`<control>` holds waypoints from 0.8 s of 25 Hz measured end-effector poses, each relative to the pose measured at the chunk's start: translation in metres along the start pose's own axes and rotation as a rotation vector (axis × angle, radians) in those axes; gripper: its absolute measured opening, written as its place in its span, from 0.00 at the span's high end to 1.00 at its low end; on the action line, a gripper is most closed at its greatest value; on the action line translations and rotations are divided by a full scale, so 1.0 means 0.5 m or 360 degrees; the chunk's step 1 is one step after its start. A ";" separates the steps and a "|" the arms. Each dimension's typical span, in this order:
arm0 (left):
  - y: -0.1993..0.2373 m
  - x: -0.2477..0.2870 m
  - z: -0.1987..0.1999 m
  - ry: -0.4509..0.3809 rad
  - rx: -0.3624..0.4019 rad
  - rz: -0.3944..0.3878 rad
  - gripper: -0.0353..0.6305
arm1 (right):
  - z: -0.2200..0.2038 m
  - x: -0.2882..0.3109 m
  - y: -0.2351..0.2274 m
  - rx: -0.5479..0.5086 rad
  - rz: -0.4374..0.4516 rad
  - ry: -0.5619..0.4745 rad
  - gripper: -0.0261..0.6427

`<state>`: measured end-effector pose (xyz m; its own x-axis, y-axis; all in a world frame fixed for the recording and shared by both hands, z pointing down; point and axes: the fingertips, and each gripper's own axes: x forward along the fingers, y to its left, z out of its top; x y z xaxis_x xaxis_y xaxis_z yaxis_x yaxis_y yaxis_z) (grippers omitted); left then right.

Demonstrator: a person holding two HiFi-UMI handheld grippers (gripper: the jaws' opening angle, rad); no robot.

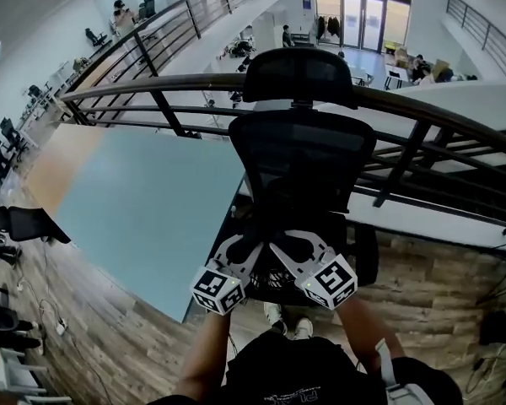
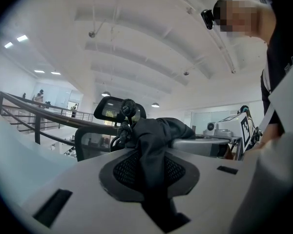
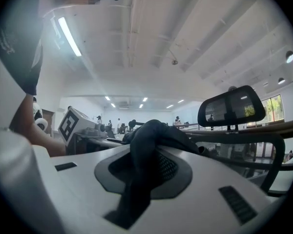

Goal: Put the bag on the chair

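Observation:
A black mesh office chair (image 1: 299,154) with a headrest stands straight in front of me, its back against a railing. In the head view both grippers reach in side by side over its seat. The left gripper (image 1: 249,250) and the right gripper (image 1: 288,245) each pinch black fabric of the bag (image 1: 268,258), which is hard to tell from the dark chair. In the left gripper view, bag fabric (image 2: 158,130) is bunched in the left gripper (image 2: 149,147), with the headrest (image 2: 116,110) beyond. In the right gripper view, the right gripper (image 3: 149,150) clamps a fold of the bag (image 3: 154,130).
A curved metal railing (image 1: 422,116) runs behind the chair over an open atrium. A large pale blue-green flat surface (image 1: 143,201) lies to the left. Wood floor (image 1: 430,277) is on the right. Another dark chair (image 1: 29,222) stands far left. My shoes (image 1: 287,321) are below.

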<state>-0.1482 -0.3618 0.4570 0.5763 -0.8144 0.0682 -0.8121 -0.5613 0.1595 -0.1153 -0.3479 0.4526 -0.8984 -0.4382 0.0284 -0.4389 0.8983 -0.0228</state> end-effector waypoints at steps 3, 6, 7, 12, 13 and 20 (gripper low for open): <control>0.024 0.041 -0.009 0.0003 -0.0018 -0.0067 0.82 | -0.014 0.015 -0.039 0.0003 -0.0057 0.0018 0.85; 0.040 0.084 0.001 0.0018 0.0021 -0.0144 0.82 | -0.010 0.025 -0.081 0.0034 -0.0147 0.0005 0.85; 0.044 0.098 0.005 0.0023 0.0038 -0.0171 0.82 | -0.008 0.028 -0.094 0.0042 -0.0173 0.0000 0.85; 0.085 0.155 0.025 0.0049 0.0066 -0.0267 0.82 | 0.006 0.060 -0.154 0.0053 -0.0278 0.0021 0.85; 0.094 0.166 0.027 0.0053 0.0064 -0.0281 0.82 | 0.006 0.068 -0.165 0.0052 -0.0297 0.0031 0.85; 0.136 0.220 0.000 0.0107 0.0061 -0.0359 0.82 | -0.027 0.098 -0.221 0.0078 -0.0387 0.0075 0.85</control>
<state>-0.1401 -0.4896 0.4753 0.7474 -0.6568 0.1005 -0.6641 -0.7343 0.1405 -0.1108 -0.4682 0.4699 -0.7651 -0.6382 0.0853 -0.6433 0.7634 -0.0581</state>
